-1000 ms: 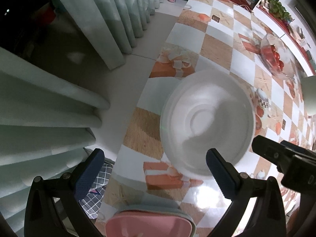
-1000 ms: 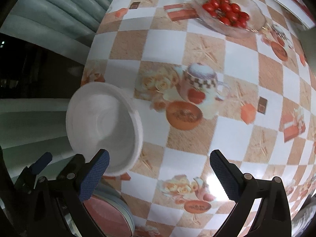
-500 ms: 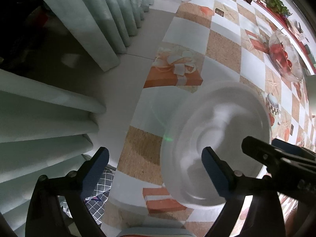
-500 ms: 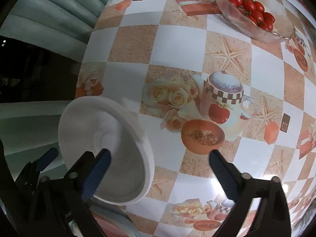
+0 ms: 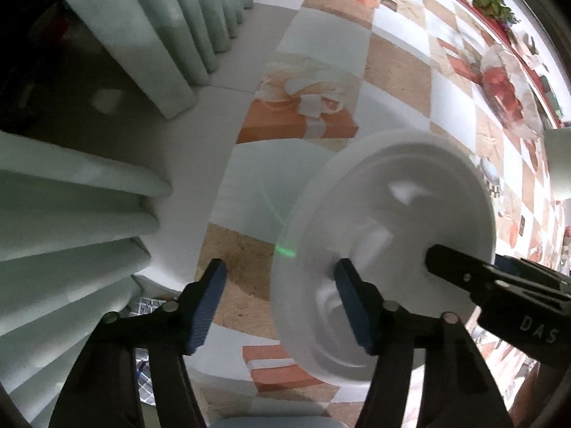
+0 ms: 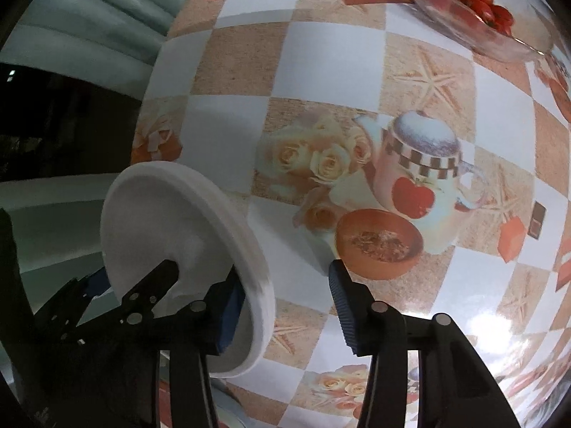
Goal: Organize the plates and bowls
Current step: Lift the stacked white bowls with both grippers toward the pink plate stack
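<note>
A white plate [image 5: 389, 235] stands tilted up on its edge over the checked tablecloth [image 5: 335, 7]. My left gripper [image 5: 282, 303] is half closed, with its right finger [image 5: 351, 306] in front of the plate and its left finger beside the plate's rim. In the right wrist view the plate [image 6: 171, 228] rises steeply at the lower left. My right gripper [image 6: 285, 314] straddles the plate's rim, its left finger [image 6: 225, 317] inside the plate and its right finger outside. The jaws stand apart and do not clamp.
A glass bowl of tomatoes [image 6: 474, 10] stands at the far end of the table. Pale curtains [image 5: 82, 185] hang to the left beyond the table edge. A pink-rimmed dish [image 5: 271, 422] shows at the bottom edge of the left wrist view.
The plate has tipped from lying flat to steeply tilted. Both grippers have moved in onto it and their jaws have narrowed. The right gripper's left finger now sits inside the plate.
</note>
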`<state>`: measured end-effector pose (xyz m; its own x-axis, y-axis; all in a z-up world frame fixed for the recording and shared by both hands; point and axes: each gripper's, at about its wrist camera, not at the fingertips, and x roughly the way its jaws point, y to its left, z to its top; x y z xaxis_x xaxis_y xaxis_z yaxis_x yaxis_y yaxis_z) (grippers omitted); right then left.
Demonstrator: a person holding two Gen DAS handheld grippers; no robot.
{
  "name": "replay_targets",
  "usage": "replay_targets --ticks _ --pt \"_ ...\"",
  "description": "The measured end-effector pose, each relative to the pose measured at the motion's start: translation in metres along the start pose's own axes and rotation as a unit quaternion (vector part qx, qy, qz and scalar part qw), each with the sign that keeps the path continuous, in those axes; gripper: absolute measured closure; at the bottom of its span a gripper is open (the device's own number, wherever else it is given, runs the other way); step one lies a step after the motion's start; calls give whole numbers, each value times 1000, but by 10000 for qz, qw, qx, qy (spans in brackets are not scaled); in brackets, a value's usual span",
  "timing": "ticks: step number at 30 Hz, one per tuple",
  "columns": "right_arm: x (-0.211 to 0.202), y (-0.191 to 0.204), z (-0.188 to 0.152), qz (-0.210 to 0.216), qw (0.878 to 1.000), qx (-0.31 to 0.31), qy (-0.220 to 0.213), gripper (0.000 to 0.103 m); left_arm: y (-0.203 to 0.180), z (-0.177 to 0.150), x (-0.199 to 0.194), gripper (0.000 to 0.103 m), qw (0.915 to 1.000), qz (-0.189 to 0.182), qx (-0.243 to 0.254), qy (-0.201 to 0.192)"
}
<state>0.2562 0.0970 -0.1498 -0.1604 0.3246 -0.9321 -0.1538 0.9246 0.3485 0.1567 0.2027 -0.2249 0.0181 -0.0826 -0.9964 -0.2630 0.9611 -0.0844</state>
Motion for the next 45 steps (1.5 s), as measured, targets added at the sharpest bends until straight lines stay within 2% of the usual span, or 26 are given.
replay_targets --ticks 1,3,4,5,7,16,18,26,32,45 --pt "2 2 1 56 10000 -13 19 65 -2 0 0 50 10000 -28 44 -18" --pt "5 6 1 169 9998 -16 57 66 -8 0 -1 65 9998 -163 150 -31" --pt "7 10 0 273 9996 -60 87 75 -11 0 -2 65 9996 -201 191 -30" --pt "8 13 -1 235 9996 -98 101 79 -15 -2 -3 65 9996 -102 245 -58" --pt "7 20 -5 74 9998 -192 38 79 -16 -5 -3 65 9996 -128 256 -83" --pt "0 19 -21 194 9997 -126 -41 79 -32 -27 -14 65 9988 -154 424 -192" --pt "8 3 -25 204 9997 -125 -68 79 -36 -32 -18 65 9984 -162 490 -222" --pt "12 -20 -56 203 9997 75 -92 79 -63 -57 -26 65 9975 -257 616 -251" --pt "34 -38 -85 219 9992 319 24 79 -87 -78 -21 65 9968 -347 714 -85" --pt "65 -77 -149 181 9974 652 262 79 -137 -132 5 65 9922 -296 1136 415"
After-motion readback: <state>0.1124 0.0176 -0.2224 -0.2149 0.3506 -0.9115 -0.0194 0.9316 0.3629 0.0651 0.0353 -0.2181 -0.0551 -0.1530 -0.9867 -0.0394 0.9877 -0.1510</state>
